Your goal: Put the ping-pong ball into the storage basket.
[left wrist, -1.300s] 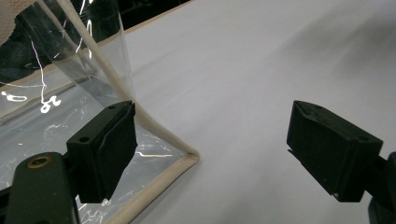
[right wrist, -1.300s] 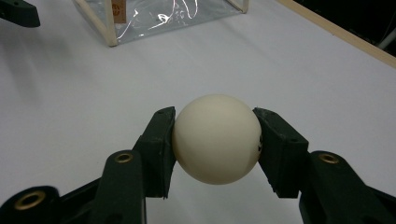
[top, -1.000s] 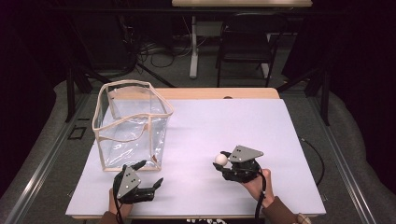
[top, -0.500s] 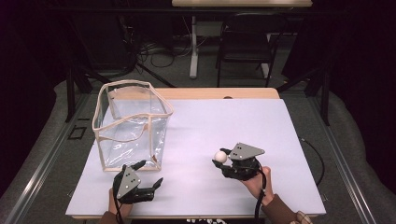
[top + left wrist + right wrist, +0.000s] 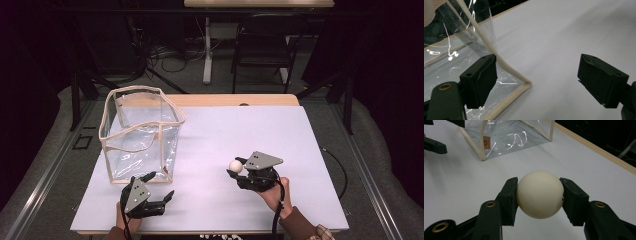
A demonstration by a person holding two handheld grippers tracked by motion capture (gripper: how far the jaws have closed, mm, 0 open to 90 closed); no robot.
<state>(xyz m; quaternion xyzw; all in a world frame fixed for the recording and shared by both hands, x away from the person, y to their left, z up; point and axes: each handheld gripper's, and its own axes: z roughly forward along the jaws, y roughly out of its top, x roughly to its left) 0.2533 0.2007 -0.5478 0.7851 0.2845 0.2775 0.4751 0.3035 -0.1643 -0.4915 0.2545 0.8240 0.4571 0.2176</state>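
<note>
A cream-white ball (image 5: 540, 194) sits clamped between the two black jaws of my right gripper (image 5: 235, 169), above the white table top right of centre; the ball (image 5: 235, 166) shows at the gripper's tip in the high view. A clear plastic bag with cream trim (image 5: 140, 132) stands open on the left of the table. My left gripper (image 5: 159, 187) rests just in front of the bag, open, jaws wide apart with nothing between them. In the left gripper view the bag's lower corner (image 5: 525, 84) lies right by the left jaw. The bag (image 5: 506, 135) stands beyond the ball in the right gripper view.
The white table top (image 5: 250, 130) stretches broad and bare behind and to the right of the ball. A wooden edge strip (image 5: 235, 100) runs along its far side. A black chair (image 5: 262, 47) and cables stand on the floor beyond.
The right gripper with the ball has barely shifted, slightly lower and nearer the person. The left gripper stays put by the bag.
</note>
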